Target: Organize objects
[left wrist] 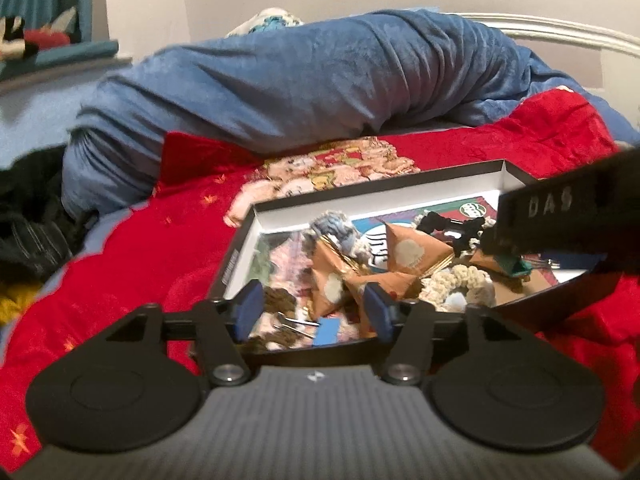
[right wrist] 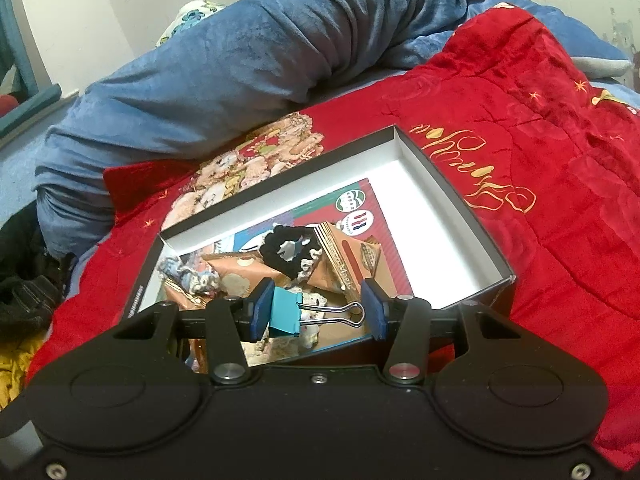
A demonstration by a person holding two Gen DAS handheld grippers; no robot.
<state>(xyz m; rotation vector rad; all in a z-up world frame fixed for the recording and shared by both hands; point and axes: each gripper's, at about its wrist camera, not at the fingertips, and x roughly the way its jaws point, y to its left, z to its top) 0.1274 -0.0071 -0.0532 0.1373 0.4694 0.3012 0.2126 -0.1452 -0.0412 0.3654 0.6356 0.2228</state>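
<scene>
A shallow black box with white inner walls [left wrist: 372,200] [right wrist: 436,204] lies on a red quilt. Inside are brown paper packets [left wrist: 408,254] [right wrist: 344,264], crocheted yarn pieces [left wrist: 456,280] [right wrist: 288,254] and a printed card [right wrist: 360,204]. My left gripper [left wrist: 314,312] is open over the box's near end. Below its gap a blue binder clip [left wrist: 325,330] rests in the box, untouched. My right gripper [right wrist: 317,310] is shut on a teal binder clip [right wrist: 286,312], gripped lengthwise from body to wire handles above the box's near edge. In the left wrist view the right gripper's black body [left wrist: 560,216] hangs over the right side of the box.
The red quilt [right wrist: 540,160] spreads around the box on a bed. A bunched blue blanket [left wrist: 300,80] [right wrist: 260,48] lies behind it. Dark clothing [left wrist: 28,220] and something yellow [right wrist: 12,372] sit at the left edge. A white bed frame [left wrist: 560,34] and wall stand behind.
</scene>
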